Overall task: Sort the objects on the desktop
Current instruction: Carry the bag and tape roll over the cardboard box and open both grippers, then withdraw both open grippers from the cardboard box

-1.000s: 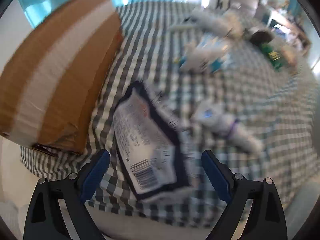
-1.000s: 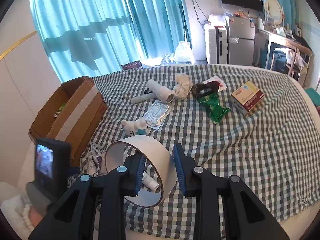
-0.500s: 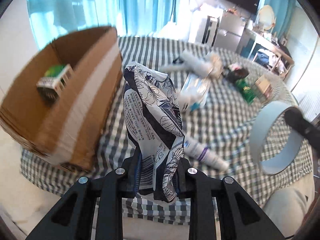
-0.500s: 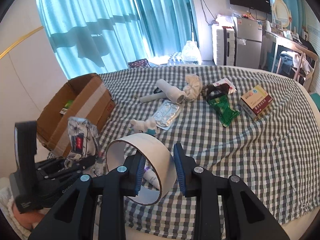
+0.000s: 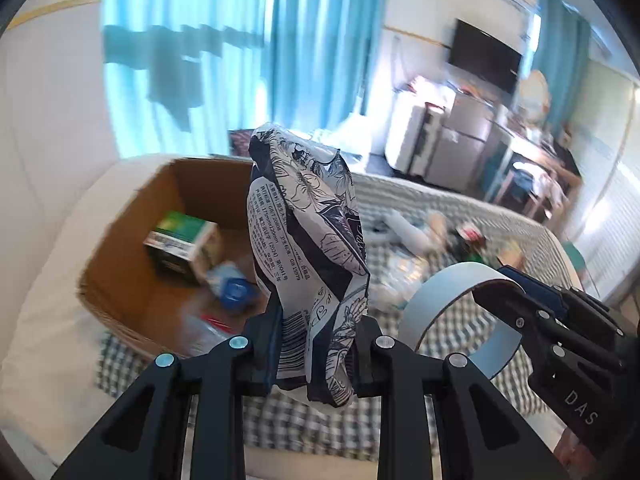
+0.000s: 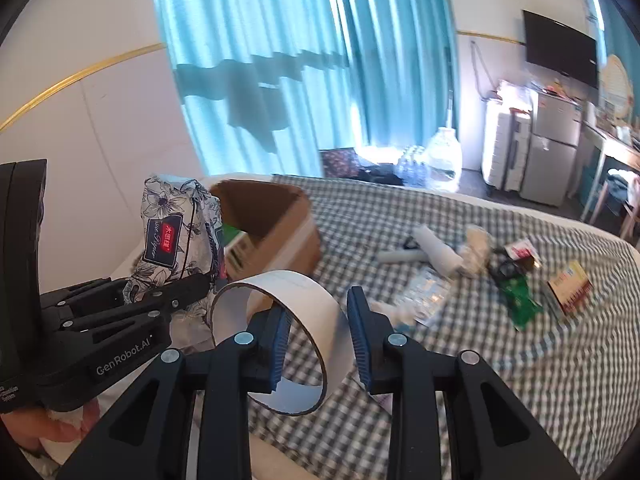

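My left gripper (image 5: 316, 344) is shut on a dark floral-printed tissue pack (image 5: 308, 240), holding it upright in the air in front of an open cardboard box (image 5: 132, 240). In the right wrist view the same pack (image 6: 172, 232) stands in the left gripper (image 6: 192, 280) beside the box (image 6: 288, 232). My right gripper (image 6: 316, 332) is shut on a wide white tape ring (image 6: 304, 292), one finger inside the ring and one outside. From the left wrist view the ring (image 5: 440, 292) hangs to the right of the pack, above the checked bedcover (image 5: 460, 320).
The box holds a green-and-white carton (image 5: 182, 240) and a blue-white packet (image 5: 234, 288). Further along the checked cover lie a white roller (image 6: 436, 252), a foil blister pack (image 6: 424, 296), a green packet (image 6: 520, 304) and a yellow-red box (image 6: 568, 288). Curtains and furniture stand behind.
The left gripper shut on the tissue pack that lay on the cover and lifted it up beside the box. The right gripper carried the ring up and towards the box.
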`<state>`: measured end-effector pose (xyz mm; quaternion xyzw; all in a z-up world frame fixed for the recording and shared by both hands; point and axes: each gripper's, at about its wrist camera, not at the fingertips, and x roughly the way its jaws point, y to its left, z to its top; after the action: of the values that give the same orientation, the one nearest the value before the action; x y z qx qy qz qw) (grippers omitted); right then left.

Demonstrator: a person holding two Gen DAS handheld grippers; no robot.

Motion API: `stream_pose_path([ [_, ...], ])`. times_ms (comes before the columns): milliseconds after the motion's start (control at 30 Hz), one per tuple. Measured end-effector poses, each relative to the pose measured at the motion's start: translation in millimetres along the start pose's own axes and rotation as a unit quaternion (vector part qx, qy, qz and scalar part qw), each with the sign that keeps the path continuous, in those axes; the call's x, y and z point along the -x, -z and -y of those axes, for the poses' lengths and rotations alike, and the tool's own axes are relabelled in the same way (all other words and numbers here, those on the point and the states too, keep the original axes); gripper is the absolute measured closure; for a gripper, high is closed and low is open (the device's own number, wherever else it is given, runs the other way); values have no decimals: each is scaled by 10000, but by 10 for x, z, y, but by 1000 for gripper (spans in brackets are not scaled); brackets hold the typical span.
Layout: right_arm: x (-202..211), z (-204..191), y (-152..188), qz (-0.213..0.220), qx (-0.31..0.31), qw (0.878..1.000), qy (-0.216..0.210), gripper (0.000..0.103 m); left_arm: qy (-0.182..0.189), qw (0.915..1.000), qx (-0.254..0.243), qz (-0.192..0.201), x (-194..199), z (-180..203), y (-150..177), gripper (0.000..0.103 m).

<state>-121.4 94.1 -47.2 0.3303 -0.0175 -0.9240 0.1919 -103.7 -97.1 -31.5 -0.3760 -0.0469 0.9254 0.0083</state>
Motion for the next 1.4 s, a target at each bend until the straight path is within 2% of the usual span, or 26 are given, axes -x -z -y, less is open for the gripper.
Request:
stream_pose_path([
  [133,-276,-290,-218,-16,123,9995,-287,75,-338,9990,277,34,-87,-453,-100,78],
  [367,-979,-797,-507,-334,325,9973,-571,75,-753,9951,580,-265,-396,-1045,-148,77],
  [400,-1062,-839,-523,-406,334,9967,-611,75,-784,9947,578,-334,-450,-1087,-147,74],
  [467,-1231,-922,-558,-571,311,9958,-638,74,-882,9936,582,-396,-531,-1162,-133,60],
  [500,-1315,-951,-580,-694,298,9952,-629,72,-879,9936,599,-394,-559,-1194,-120,45],
  [533,-1372,-963,-599,-772,290,9949,-584,65,-879,9934,636,-373,-571,-1217,-109,31],
  [600,-1423,-958,-638,-790,214,9952,-543,53,-901,9926,728,-353,-593,-1243,-80,21],
  [667,-1435,-940,-669,-803,56,9949,-610,34,-938,9920,738,-413,-632,-1261,-46,18],
  [900,-1302,-864,-666,-715,-2,9954,-641,32,-935,9912,676,-648,-629,-1076,146,17],
  [1033,-1080,-759,-538,-542,-70,9966,-622,32,-868,9925,529,-673,-541,-882,205,15],
  [1233,-511,-153,43,-240,-314,9990,-185,32,-502,9962,101,-708,-452,-436,313,13],
  [1400,-204,511,581,-537,-351,9974,323,32,-427,9962,-122,-746,-472,-24,475,9],
])
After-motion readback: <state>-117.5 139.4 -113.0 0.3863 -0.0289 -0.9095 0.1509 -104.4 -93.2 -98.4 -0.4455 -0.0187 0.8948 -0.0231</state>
